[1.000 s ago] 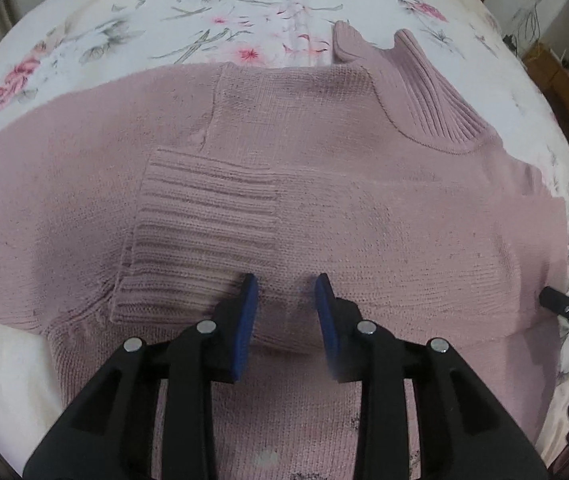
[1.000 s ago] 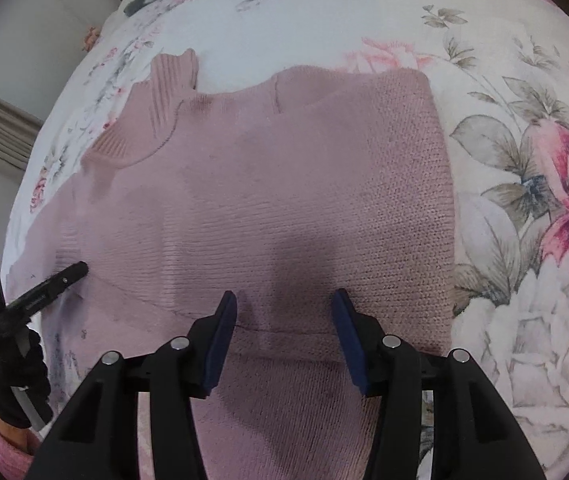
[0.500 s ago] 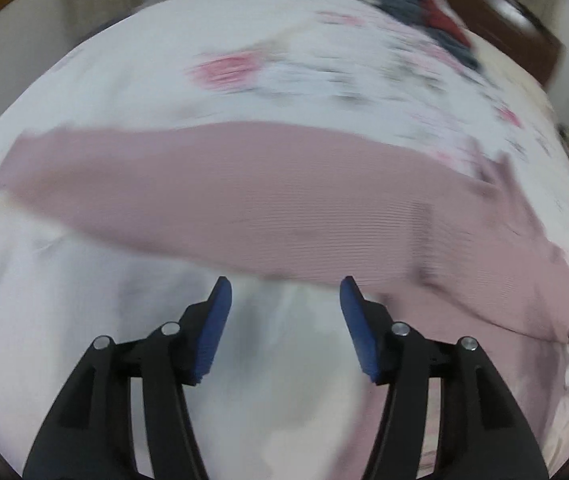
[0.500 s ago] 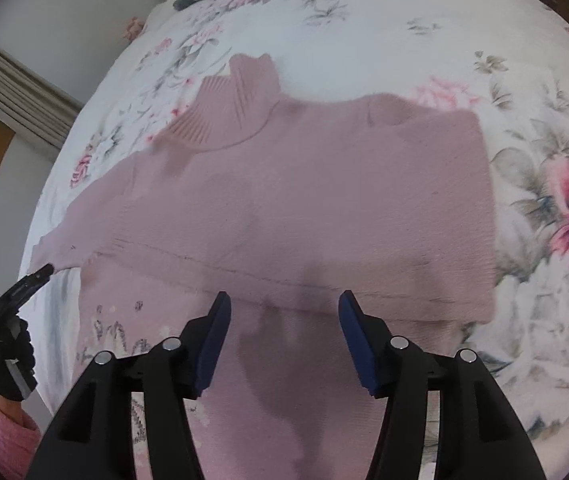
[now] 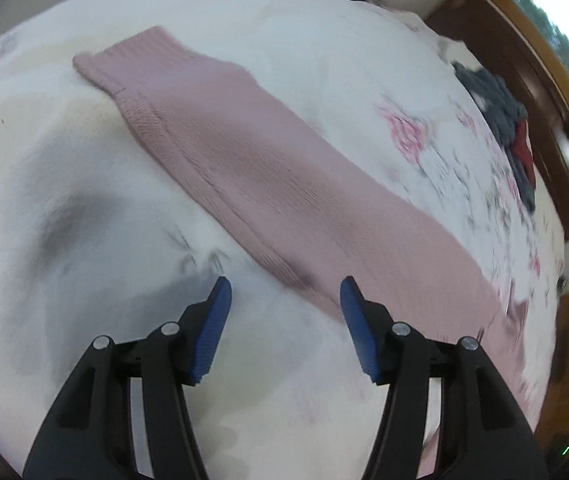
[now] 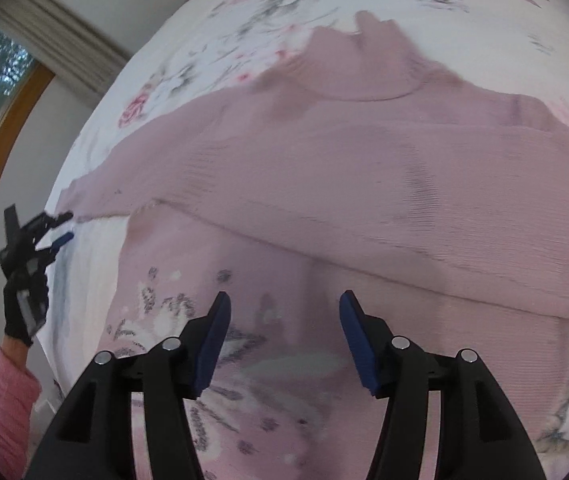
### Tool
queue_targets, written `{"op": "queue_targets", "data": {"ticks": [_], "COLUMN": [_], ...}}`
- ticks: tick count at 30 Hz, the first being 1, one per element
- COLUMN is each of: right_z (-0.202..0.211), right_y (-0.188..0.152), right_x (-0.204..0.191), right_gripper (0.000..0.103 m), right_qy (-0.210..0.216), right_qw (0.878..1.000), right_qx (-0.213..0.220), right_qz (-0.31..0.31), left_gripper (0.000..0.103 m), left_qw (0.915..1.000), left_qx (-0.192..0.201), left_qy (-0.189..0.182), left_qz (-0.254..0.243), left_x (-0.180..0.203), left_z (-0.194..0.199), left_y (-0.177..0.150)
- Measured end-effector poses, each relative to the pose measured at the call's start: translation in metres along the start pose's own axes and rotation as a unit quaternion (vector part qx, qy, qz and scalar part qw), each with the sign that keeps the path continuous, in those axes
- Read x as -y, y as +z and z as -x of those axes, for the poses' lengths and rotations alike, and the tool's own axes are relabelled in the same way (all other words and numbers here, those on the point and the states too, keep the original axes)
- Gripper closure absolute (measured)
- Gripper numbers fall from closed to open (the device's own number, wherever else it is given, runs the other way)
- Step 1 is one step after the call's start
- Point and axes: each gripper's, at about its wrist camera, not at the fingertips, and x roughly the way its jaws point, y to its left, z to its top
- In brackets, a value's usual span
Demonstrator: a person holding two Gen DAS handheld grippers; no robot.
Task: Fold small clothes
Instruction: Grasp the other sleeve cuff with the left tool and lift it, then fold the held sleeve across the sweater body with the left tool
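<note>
Pink knit, the sweater (image 6: 364, 168) lies flat on the flowered bed (image 5: 324, 52), one sleeve (image 5: 268, 168) stretched out over bare sheet. Left hand-held gripper (image 5: 282, 300) hovers jaws wide beside the sleeve's edge, holding nothing. Right hand-held gripper (image 6: 282, 316) is wide too, above the hem. Motion blur smears the collar; the sweater's right side is cut off.

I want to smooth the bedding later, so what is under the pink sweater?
The pink sweater lies on a white floral bedsheet, visible around it. The sheet directly beneath is covered.
</note>
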Motion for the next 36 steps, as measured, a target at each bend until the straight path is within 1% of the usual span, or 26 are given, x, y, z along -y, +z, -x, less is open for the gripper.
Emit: {"op": "queue_targets", "data": {"ticks": [3,5,9,11,12,13,14,15,16,18,21,23,25,26,28,29,31,34,36], "right_z": [-0.010,-0.014,-0.020,-0.022,-0.022,-0.023,-0.023,-0.023,-0.021,-0.018,-0.015,-0.014,-0.013,-0.013,-0.010,-0.009,-0.007,-0.003,0.000], "right_y": [-0.001,-0.001,-0.002,-0.003,-0.004,-0.005,-0.005,-0.006,-0.007,-0.009,-0.011,-0.010,-0.011,-0.012,-0.013,-0.013,-0.013,-0.014,-0.014], "right_x": [-0.011,-0.012,-0.012,-0.010,-0.007,-0.005,-0.003,-0.002,0.002,0.004,0.010,0.012,0.014,0.014,0.017,0.018,0.020,0.025,0.030], "right_gripper": [0.046,0.046,0.046,0.046,0.046,0.046,0.045,0.046,0.046,0.046,0.046,0.046,0.046,0.046,0.046,0.046,0.046,0.045,0.045], "right_qy": [-0.003,-0.004,-0.022,-0.024,-0.025,-0.027,-0.028,-0.029,-0.030,-0.033,-0.032,-0.032,-0.035,-0.036,-0.036,-0.037,-0.039,-0.038,-0.036], "right_qw": [1.000,1.000,1.000,0.999,0.999,0.999,0.999,0.999,0.999,0.999,0.999,0.999,0.999,0.999,0.999,0.999,0.999,0.999,0.999], "right_qx": [-0.008,-0.012,-0.015,-0.018,-0.019,-0.020,-0.020,-0.021,-0.020,-0.019,-0.017,-0.017,-0.015,-0.015,-0.014,-0.013,-0.011,-0.008,-0.007], "right_qz": [0.010,0.011,0.015,0.012,0.011,0.009,0.007,0.007,0.007,0.007,0.001,-0.001,-0.001,-0.001,-0.002,-0.002,-0.001,-0.004,-0.006], "left_gripper": [0.049,0.050,0.051,0.058,0.067,0.073,0.076,0.085,0.091,0.095,0.097,0.097,0.097,0.097,0.097,0.097,0.097,0.097,0.097], "left_qw": [0.9992,0.9982,0.9968,0.9962,0.9964,0.9966,0.9968,0.9968,0.9968,0.9967,0.9951,0.9933,0.9910,0.9890,0.9845,0.9804,0.9763,0.9691,0.9653], "left_qx": [0.013,0.028,0.045,0.049,0.049,0.049,0.050,0.053,0.058,0.068,0.094,0.106,0.108,0.108,0.112,0.113,0.111,0.095,0.080], "left_qy": [-0.014,-0.022,-0.028,-0.029,-0.023,-0.018,-0.013,-0.015,-0.017,-0.018,-0.029,-0.039,-0.059,-0.075,-0.089,-0.102,-0.119,-0.157,-0.176], "left_qz": [0.035,0.047,0.060,0.067,0.065,0.064,0.060,0.058,0.053,0.039,0.009,-0.026,-0.052,-0.069,-0.102,-0.125,-0.143,-0.165,-0.176], "left_x": [-0.012,-0.015,-0.016,-0.020,-0.018,-0.019,-0.017,-0.018,-0.016,-0.012,0.006,0.026,0.046,0.060,0.086,0.106,0.129,0.169,0.187], "left_z": [-0.011,-0.014,-0.020,-0.020,-0.020,-0.020,-0.018,-0.015,-0.011,-0.003,0.015,0.027,0.036,0.042,0.049,0.054,0.055,0.055,0.049], "left_y": [0.010,0.018,0.035,0.041,0.043,0.045,0.047,0.047,0.048,0.048,0.046,0.040,0.031,0.024,0.012,0.001,-0.012,-0.038,-0.054]}}
